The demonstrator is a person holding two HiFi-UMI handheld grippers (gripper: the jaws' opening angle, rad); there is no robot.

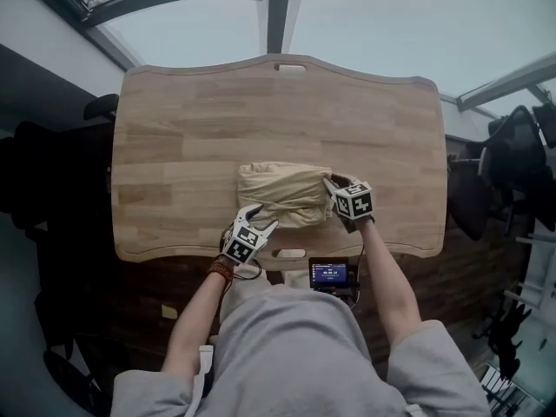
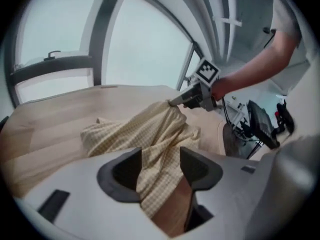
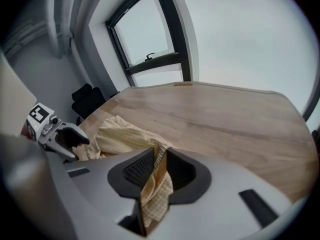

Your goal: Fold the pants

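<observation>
The pale yellow checked pants [image 1: 282, 194] lie bunched in a rough rectangle near the front edge of the wooden table [image 1: 174, 129]. My left gripper [image 1: 261, 218] is at the bundle's near left corner. In the left gripper view its jaws [image 2: 161, 166] stand wide, and the cloth [image 2: 150, 129] runs loosely between them. My right gripper [image 1: 332, 186] is at the bundle's right end. In the right gripper view its pads [image 3: 159, 166] pinch a fold of the fabric [image 3: 120, 134], which hangs down between them. Each gripper shows in the other's view: the right gripper [image 2: 175, 102] and the left gripper [image 3: 77, 148].
A small device with a lit screen [image 1: 330, 274] sits just below the table's front edge. Black chairs stand at the left [image 1: 95, 107] and right [image 1: 512, 163] of the table. Bare wood stretches behind and to both sides of the pants.
</observation>
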